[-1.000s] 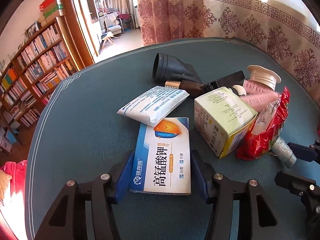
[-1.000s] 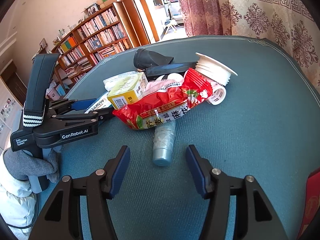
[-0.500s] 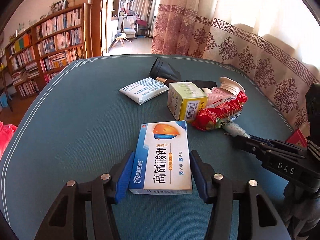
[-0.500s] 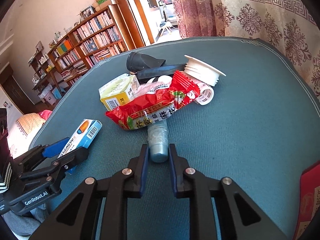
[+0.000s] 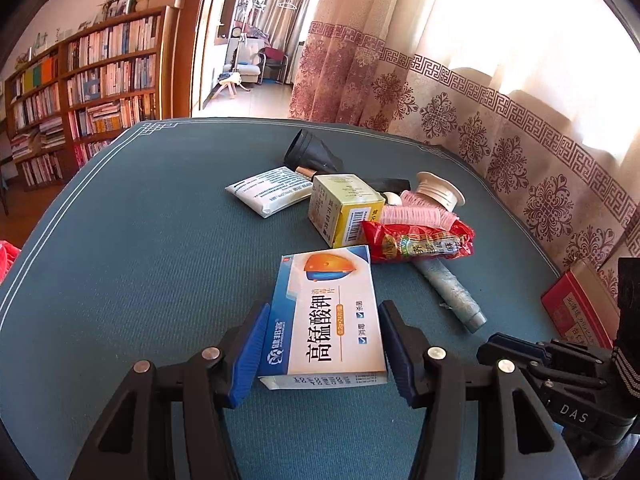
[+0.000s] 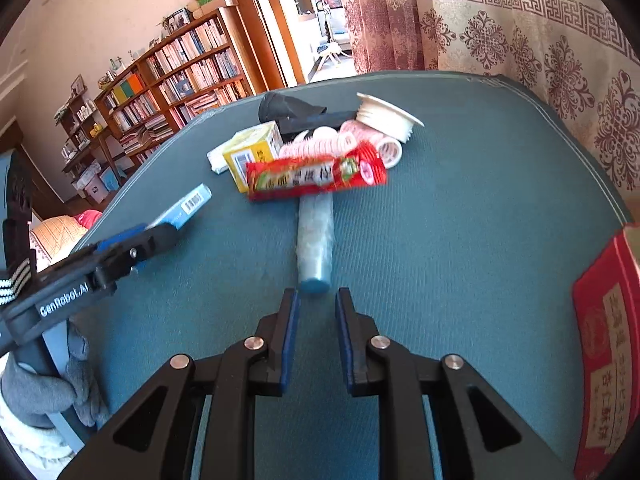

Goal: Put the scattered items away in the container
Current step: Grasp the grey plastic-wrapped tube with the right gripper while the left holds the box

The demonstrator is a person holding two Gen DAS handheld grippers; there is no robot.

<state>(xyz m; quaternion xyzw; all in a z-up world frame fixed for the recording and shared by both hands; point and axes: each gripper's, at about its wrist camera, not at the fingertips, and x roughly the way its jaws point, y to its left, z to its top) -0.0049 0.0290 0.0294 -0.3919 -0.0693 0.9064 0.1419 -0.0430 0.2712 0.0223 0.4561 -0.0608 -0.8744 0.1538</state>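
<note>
My left gripper [image 5: 324, 312] is shut on a blue-and-white medicine box [image 5: 328, 312] and holds it above the teal tabletop [image 5: 140, 260]; in the right wrist view this box [image 6: 188, 206] sticks out past the left gripper [image 6: 160, 236]. My right gripper [image 6: 315, 294] is shut on the near end of a silvery-blue tube [image 6: 315, 240], whose far end reaches under a red snack packet [image 6: 316, 176]. From the left wrist view the tube [image 5: 452, 292] lies slantwise in front of the right gripper [image 5: 504, 350]. A red box [image 6: 600, 340] sits at the right table edge.
The pile behind holds a yellow-green carton [image 5: 344, 208], pink hair rollers [image 5: 416, 212], a white flanged fitting [image 5: 438, 192], a white pouch [image 5: 268, 192] and a black nozzle [image 5: 310, 154]. Curtains hang behind the table; bookshelves stand at the left.
My right jaws closed on the tube's end and drew it toward me, out from under the red packet. The left gripper carried the medicine box back from the pile and rolled.
</note>
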